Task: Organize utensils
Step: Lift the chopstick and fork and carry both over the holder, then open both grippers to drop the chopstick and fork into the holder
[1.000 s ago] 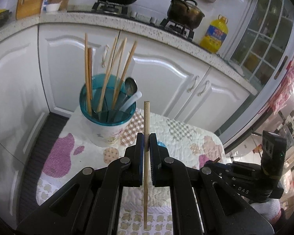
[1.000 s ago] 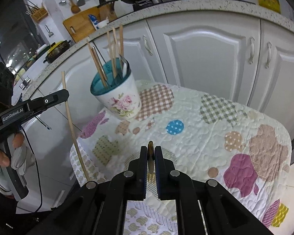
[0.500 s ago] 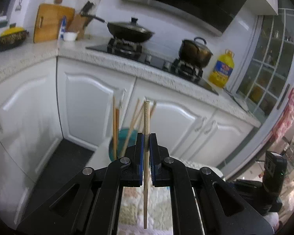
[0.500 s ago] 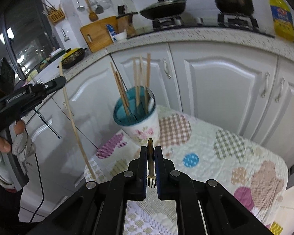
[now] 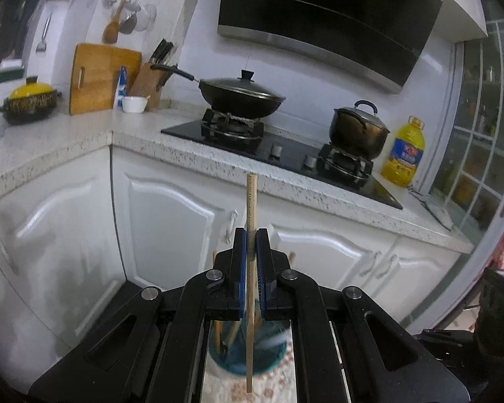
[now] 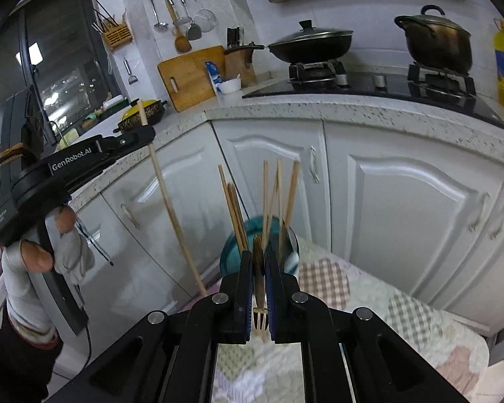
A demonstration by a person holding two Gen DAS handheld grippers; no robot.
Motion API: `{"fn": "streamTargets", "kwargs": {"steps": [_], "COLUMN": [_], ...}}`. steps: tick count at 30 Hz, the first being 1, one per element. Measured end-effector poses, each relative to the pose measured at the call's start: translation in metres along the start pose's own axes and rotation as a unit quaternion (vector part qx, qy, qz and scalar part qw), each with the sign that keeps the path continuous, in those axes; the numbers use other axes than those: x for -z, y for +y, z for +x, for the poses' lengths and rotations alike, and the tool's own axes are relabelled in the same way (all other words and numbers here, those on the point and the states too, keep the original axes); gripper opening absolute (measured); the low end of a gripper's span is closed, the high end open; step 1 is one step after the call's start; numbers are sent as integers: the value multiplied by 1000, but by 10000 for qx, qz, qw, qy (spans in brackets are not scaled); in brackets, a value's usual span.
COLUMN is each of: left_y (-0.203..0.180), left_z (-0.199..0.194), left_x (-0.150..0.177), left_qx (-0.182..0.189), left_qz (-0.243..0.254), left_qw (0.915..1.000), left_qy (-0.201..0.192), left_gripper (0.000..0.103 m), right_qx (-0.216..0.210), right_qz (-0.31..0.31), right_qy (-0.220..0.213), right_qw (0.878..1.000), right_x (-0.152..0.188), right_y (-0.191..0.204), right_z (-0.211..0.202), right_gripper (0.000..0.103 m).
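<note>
while each gripper clamps a utensil, chopsticks (image 6: 275, 194) crowd the holder (image 6: 232, 252).

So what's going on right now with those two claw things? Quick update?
Left gripper shut on a chopstick, upright above the holder cup. Right gripper shut on a small fork. Cup already crowded with chopsticks.

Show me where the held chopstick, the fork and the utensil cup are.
chopstick (image 5: 251, 201), left wrist view, upper shaft above the tongs.
fork (image 6: 260, 319), right wrist view, tines between the tongs.
utensil cup (image 6: 225, 258), right wrist view, teal rim.
</note>
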State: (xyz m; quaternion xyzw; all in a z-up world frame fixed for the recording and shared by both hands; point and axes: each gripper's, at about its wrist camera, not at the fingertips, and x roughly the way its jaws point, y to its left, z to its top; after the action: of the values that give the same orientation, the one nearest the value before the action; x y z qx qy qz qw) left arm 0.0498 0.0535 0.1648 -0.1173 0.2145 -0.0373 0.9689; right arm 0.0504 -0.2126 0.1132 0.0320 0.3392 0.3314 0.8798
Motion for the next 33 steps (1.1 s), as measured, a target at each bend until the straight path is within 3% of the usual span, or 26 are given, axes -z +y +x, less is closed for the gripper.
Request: {"fn": "streamTargets", "kwargs": {"steps": [8,16,24,33], "left_y": [1,7,8,4], "left_z": [47,77,89,83], "left_x": [9,35,67,77], "left_qx": [-168,-243,-271,-169], "left_qz": [37,9,15,57], "left_qw": [9998,9989,9970,9960], "left_qy": [79,395,731,881], "left_gripper": [4,4,4,4], "right_qx": [-118,-258,-312,-254], "right_qz": [71,311,510,825], "right_qy": [117,420,740,957], "right_qw": [9998,9983,9955,9917], "right_x": [-23,-7,12,25], "right_y": [-7,-22,-32,-49], "right_z": [53,94,117,127], "right_gripper": [6,6,7,6]}}
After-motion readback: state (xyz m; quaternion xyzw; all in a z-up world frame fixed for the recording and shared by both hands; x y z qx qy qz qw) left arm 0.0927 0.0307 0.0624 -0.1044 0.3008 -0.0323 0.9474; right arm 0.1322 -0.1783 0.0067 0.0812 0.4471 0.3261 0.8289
